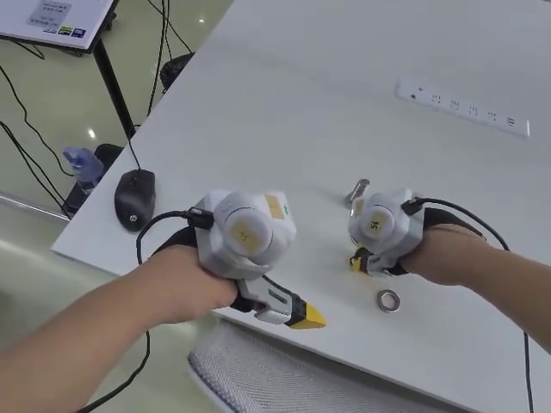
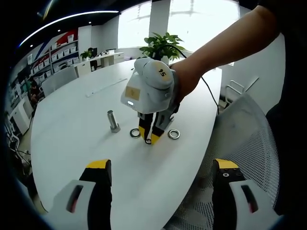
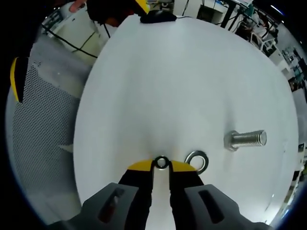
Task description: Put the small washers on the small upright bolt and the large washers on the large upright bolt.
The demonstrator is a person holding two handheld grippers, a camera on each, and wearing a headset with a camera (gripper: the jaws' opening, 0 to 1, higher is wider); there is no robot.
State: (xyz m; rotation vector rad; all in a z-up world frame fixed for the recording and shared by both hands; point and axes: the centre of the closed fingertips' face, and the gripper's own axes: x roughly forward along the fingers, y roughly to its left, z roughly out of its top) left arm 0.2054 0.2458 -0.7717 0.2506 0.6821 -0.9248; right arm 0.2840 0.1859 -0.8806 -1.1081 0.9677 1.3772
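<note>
- Just over the near edge of the counter, the left gripper hangs with its jaws wide and nothing between them. It is too far off to steady anything that slips.
- Next, the right gripper stands tip-down on the counter, its jaws narrow, pinching a small washer by its rim at the very tips. So shallow a hold could let the washer tilt or pop free on the lift.
- Just beside it lies a larger washer, near enough for the jaws to knock.
- Farther on stands one upright bolt. I cannot tell whether it is the small one or the large, so the washer may land on the wrong bolt.
- From the head view, the right gripper's body hides the pinch itself.
</note>
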